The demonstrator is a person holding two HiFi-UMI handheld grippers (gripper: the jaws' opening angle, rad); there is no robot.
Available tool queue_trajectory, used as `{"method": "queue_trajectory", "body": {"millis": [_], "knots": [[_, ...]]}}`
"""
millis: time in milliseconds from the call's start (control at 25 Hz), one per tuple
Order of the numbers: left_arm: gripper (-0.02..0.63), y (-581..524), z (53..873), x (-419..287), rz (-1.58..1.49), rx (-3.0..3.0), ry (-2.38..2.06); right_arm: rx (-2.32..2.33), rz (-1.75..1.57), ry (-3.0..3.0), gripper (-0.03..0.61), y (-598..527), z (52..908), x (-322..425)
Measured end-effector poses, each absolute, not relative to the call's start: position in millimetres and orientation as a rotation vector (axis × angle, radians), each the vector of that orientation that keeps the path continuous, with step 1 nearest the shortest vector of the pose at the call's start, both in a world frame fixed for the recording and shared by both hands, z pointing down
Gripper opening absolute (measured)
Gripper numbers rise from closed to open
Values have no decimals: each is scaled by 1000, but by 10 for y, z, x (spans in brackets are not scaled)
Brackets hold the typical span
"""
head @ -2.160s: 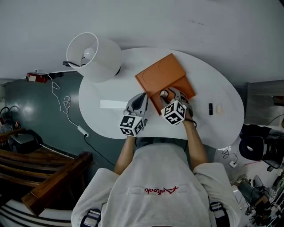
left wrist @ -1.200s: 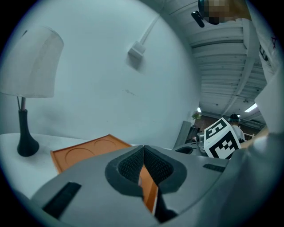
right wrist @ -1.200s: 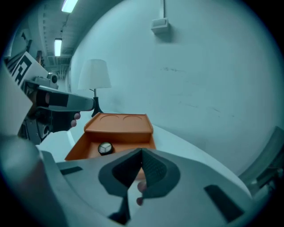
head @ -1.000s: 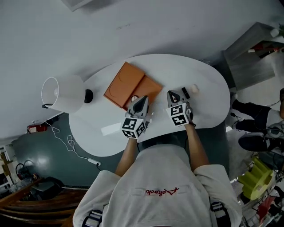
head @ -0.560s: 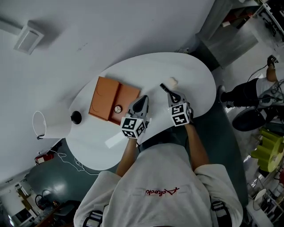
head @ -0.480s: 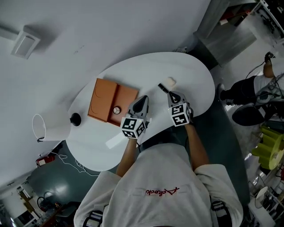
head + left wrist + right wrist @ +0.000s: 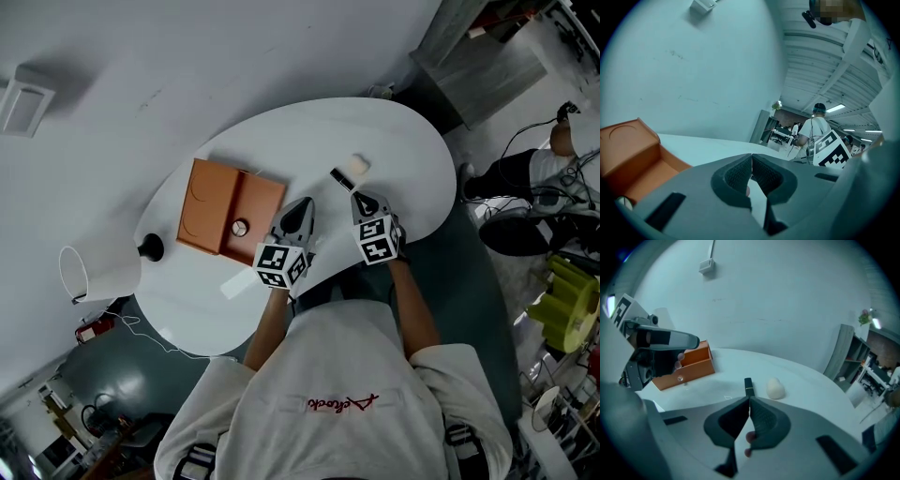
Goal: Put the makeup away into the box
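Holds nothing in left gripper [image 7: 302, 204], shut, right of open box [image 7: 230, 208]; keeps right gripper [image 7: 361, 199] shut, empty, just near of lipstick [image 7: 340, 177] and sponge [image 7: 357, 165] on counter [image 7: 394, 141].

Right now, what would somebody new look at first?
Probably the open orange box, bright against the white table, towards the left in the head view. Next come the black tube and the pale sponge, lying just ahead of the right gripper, which is shut and empty, like the left gripper.
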State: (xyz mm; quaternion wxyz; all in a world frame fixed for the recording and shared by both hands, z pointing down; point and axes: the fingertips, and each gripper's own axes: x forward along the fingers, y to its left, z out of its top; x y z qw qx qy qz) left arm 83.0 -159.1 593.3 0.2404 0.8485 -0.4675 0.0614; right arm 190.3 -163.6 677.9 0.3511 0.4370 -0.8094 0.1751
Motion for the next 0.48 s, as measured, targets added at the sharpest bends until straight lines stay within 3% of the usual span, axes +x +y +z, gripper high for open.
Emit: {"method": "queue_trajectory", "body": {"millis": [200,240,280,480], "knots": [[11,-1629,6045,814,176,2298,-1279,1084,482,-2113,36,-1645,6902,1837],[11,-1641,6057,806,175,2294,-1282,1068,487,-2123,153,-1654,6921,1810],[11,-1654,6068,795,174,2290,-1285,1049,491,-2131,222,-1665,6943,1782],[11,-1715,6097,755,173,2276,-1296,1003,478,-2111,222,-1772,7040,1726]]}}
